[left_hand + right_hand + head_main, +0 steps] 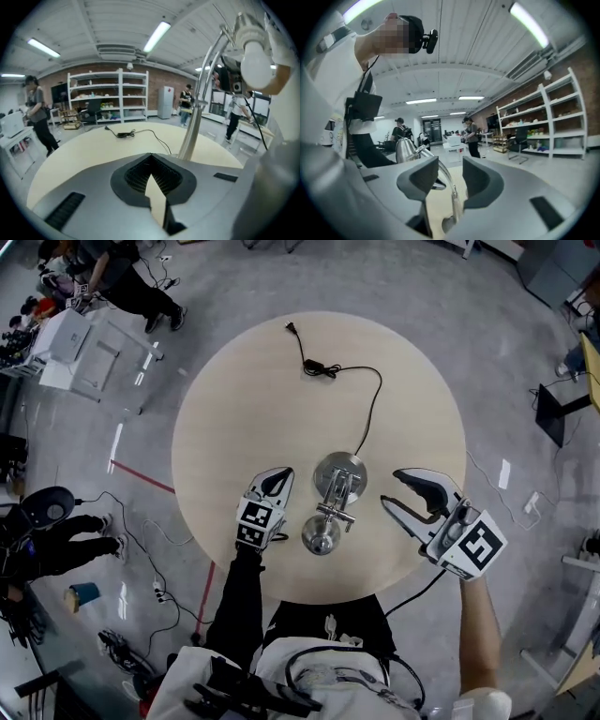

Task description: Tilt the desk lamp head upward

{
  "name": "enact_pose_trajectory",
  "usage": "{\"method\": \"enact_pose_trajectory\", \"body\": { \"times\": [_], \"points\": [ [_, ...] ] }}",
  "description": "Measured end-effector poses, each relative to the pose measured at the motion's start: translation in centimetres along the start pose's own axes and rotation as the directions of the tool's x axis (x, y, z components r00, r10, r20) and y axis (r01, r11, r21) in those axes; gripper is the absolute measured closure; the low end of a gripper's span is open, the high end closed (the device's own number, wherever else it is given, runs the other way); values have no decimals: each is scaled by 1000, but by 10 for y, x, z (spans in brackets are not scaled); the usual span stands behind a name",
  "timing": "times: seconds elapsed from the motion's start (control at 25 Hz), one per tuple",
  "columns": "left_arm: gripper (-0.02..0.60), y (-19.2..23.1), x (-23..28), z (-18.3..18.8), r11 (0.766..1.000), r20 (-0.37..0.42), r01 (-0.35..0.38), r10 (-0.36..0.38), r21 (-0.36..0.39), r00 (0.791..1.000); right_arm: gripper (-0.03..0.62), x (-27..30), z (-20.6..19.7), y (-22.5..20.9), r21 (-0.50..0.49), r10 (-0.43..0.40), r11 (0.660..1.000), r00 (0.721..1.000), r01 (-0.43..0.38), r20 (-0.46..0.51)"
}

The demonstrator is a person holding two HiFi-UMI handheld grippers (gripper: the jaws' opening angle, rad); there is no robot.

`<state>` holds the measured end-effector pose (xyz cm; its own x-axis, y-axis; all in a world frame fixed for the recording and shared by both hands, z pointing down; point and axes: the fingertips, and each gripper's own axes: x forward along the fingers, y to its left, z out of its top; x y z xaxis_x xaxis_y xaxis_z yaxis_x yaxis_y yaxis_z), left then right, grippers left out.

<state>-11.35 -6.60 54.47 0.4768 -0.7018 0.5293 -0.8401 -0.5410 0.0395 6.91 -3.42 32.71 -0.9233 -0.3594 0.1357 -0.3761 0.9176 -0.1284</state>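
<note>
A chrome desk lamp stands mid-table, its round base (pixel 339 472) behind its shade-like head (pixel 321 534), which faces down near the front edge. My left gripper (pixel 278 474) is shut and empty, just left of the lamp and apart from it. My right gripper (pixel 394 488) is open to the lamp's right, with a gap to it. In the left gripper view the lamp's pole (pixel 197 108) rises at right, with the bulb (pixel 255 61) above; that gripper (pixel 151 157) holds nothing. Through the right gripper (pixel 450 180) I see the lamp head (pixel 405 147) and arm beyond the jaws.
The lamp's black cord (pixel 323 368) runs across the round wooden table (pixel 225 427) to a loose plug (pixel 291 329) at the far edge. A white cart (pixel 70 348) stands on the floor at left. White shelves (pixel 110 93) and several people stand farther off.
</note>
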Motion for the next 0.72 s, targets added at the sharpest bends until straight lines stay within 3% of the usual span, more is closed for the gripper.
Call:
{"method": "enact_pose_trajectory", "body": {
  "times": [0.12,0.24,0.36,0.48,0.64,0.72],
  "points": [
    [591,6,-59,32,988,109,-118,128,-100,986,428,-22,8,6,10,-170,985,985,170,33],
    [591,-4,-114,72,973,214,-188,214,-134,953,439,-43,22,20,31,-281,960,958,280,64],
    [591,-15,-158,115,965,326,-228,258,-129,909,517,-61,47,26,77,-363,931,920,355,146],
    [591,-26,-203,150,957,410,-250,290,-149,865,588,-72,69,38,85,-435,901,885,426,167],
    [591,-38,-244,193,949,496,-266,315,-170,809,589,-75,100,57,88,-506,862,841,499,192],
    [591,-47,-254,208,949,515,-267,316,-169,797,589,-71,110,66,81,-534,845,823,529,193]
  ]
}}
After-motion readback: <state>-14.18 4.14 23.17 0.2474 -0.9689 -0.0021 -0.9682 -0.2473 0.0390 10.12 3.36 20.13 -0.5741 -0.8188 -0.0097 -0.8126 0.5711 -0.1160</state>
